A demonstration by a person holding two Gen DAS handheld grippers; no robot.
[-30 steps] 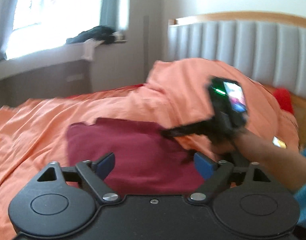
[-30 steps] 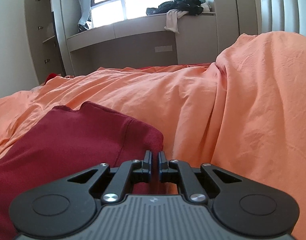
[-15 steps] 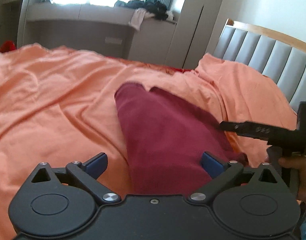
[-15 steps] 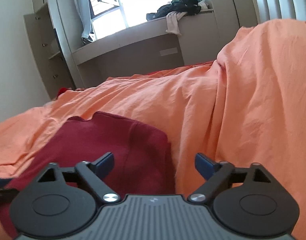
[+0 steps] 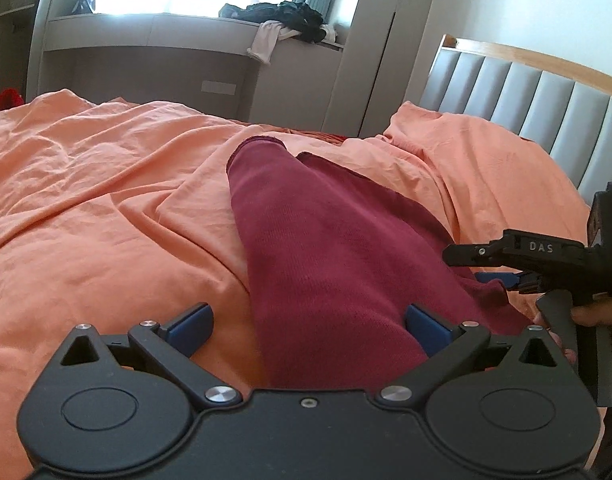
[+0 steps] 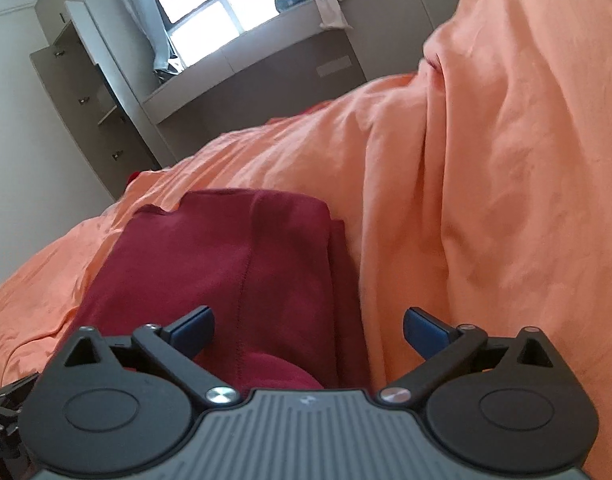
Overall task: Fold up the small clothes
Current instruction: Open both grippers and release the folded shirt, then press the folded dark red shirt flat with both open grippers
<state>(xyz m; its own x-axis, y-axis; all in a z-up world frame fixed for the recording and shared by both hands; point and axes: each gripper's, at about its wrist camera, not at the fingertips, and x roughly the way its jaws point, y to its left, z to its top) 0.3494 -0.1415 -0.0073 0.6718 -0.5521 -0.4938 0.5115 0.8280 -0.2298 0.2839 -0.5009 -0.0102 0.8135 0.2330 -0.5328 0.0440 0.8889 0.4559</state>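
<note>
Here a dark red garment [image 5: 337, 248] is lying folded into a long, narrow shape on the orange bedsheet [image 5: 98, 216], its far hem pointing toward the window side of the room. The left tool [image 5: 307, 326] is hovering at its near end, blue pads spread wide apart and gripping nothing, the cloth's left edge running between them. The right tool [image 6: 307, 330] is sitting over the garment's right side, its pads likewise standing wide open and empty; in the left view it is showing at the cloth's right edge [image 5: 517, 256]. A seam [image 6: 242, 292] is running down the fabric. Beyond, a padded headboard [image 5: 537, 100] is standing by the sheet, and clothes [image 5: 282, 20] are lying heaped on the window ledge [image 5: 146, 32].
</note>
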